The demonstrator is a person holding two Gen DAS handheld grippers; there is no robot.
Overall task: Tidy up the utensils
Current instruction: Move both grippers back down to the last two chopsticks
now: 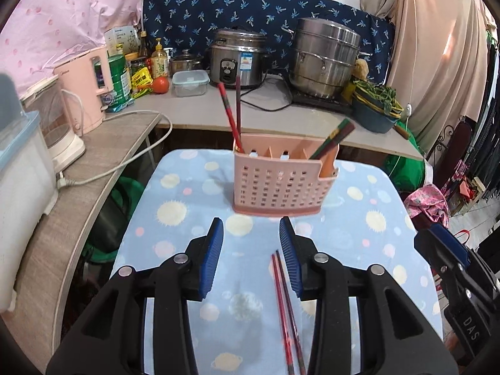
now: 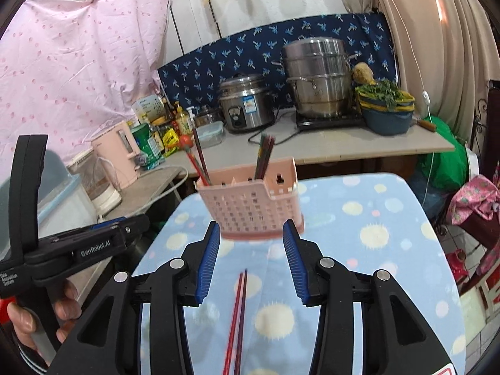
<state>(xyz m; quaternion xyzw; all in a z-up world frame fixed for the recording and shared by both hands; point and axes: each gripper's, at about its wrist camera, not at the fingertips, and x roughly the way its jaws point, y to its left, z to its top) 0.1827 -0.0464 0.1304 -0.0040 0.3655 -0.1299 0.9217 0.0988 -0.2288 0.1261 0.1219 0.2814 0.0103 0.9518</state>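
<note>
From my left wrist camera, a pair of red chopsticks (image 1: 286, 309) lies flat on the blue planet-print cloth (image 1: 187, 193), long axis running from the near edge away toward the pink utensil holder (image 1: 278, 184), tips pointing at it. The holder stands upright on the cloth, near its far edge. Two red chopsticks (image 1: 231, 115) lean left out of its left compartment, and a bundle of dark chopsticks (image 1: 332, 139) leans right out of the right one. Behind runs a grey counter (image 1: 281, 115) with a rice cooker (image 1: 237, 59) and a steel steamer pot (image 1: 325, 59). My left tongs (image 1: 251, 223) are spread wide and hold nothing; the loose pair passes just inside the right finger. My right tongs (image 1: 450, 250) show at the right edge.

From my right wrist camera, the loose pair (image 2: 239, 315) again lies lengthwise between my fingers, pointing at the holder (image 2: 250, 206). My right tongs (image 2: 251, 228) are spread wide, empty, their tips flanking the holder's base; whether they touch it I cannot tell. My left tongs (image 2: 93, 240) sit at the left, gripped by my left hand (image 2: 40, 315).
</note>
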